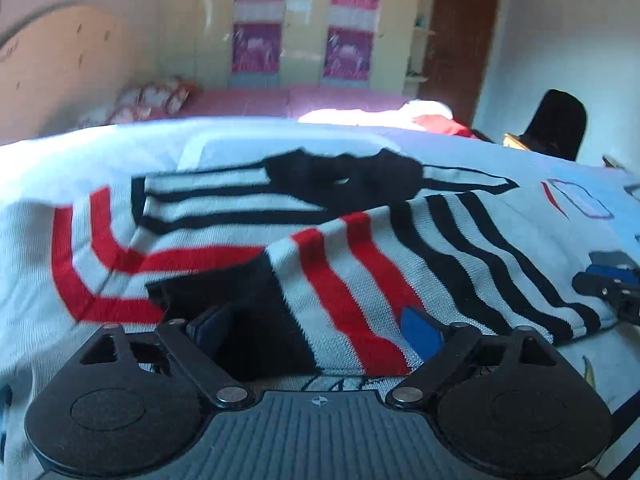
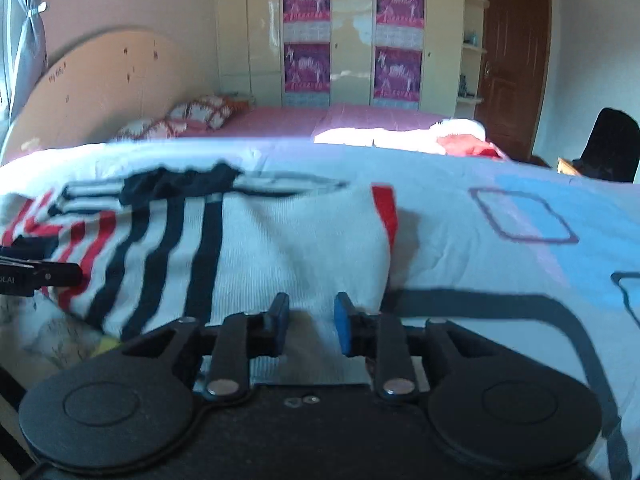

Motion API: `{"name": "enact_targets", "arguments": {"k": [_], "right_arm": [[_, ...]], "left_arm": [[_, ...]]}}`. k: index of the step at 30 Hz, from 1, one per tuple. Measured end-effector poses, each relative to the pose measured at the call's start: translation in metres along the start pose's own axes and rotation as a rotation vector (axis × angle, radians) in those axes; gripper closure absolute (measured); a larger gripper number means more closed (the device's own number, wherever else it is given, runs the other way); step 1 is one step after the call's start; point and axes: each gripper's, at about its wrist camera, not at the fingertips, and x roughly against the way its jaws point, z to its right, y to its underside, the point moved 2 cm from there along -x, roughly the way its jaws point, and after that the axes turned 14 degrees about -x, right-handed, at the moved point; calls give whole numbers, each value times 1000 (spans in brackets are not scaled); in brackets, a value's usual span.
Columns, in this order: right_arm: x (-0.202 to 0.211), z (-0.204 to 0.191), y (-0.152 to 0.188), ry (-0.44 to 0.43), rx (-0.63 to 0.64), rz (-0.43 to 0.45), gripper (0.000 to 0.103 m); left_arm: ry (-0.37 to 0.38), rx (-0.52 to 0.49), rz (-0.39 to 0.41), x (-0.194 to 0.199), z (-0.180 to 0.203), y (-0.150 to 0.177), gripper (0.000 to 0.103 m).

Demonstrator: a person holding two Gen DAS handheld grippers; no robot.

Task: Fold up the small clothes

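A small white knit sweater (image 1: pixel 360 248) with red and black stripes and a black collar lies on a light patterned bedsheet (image 1: pixel 120 148). In the left wrist view my left gripper (image 1: pixel 316 332) is wide open, and a folded sleeve with a black cuff lies between its blue pads (image 1: pixel 420 332). In the right wrist view the sweater (image 2: pixel 280 248) fills the near left. My right gripper (image 2: pixel 312 320) stands partly open at the sweater's near hem, with white fabric between its pads (image 2: pixel 344 320). The right gripper shows at the right edge of the left wrist view (image 1: pixel 612 288).
Beyond the sheet lies a pink bed (image 2: pixel 320 120) with pillows (image 2: pixel 192 116) and a wooden headboard (image 2: pixel 100 88). A cream wardrobe (image 2: pixel 348 32) and a brown door (image 2: pixel 512 68) stand at the back. A black chair (image 2: pixel 608 144) stands far right.
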Motion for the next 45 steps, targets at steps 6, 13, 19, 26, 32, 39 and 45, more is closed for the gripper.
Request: {"name": "enact_targets", "arguments": {"k": [6, 13, 19, 26, 32, 39, 45], "right_arm": [[34, -10, -10, -46, -77, 59, 54], [46, -13, -3, -83, -254, -1, 53], [51, -37, -1, -56, -266, -10, 53], [60, -72, -5, -42, -261, 12, 51], [69, -77, -7, -23, -269, 23, 51], [72, -63, -8, 3, -318, 30, 50], [78, -48, -7, 6, -339, 39, 50]], "left_arm": [[-31, 216, 100, 62, -52, 16, 12], [-277, 718, 164, 158, -209, 141, 12], [-331, 1123, 254, 184, -331, 240, 32], [-307, 1166, 288, 151, -386, 248, 44], [-266, 1233, 318, 134, -412, 246, 98], [64, 1081, 530, 125, -352, 136, 98], [321, 970, 498, 60, -229, 34, 98]]}}
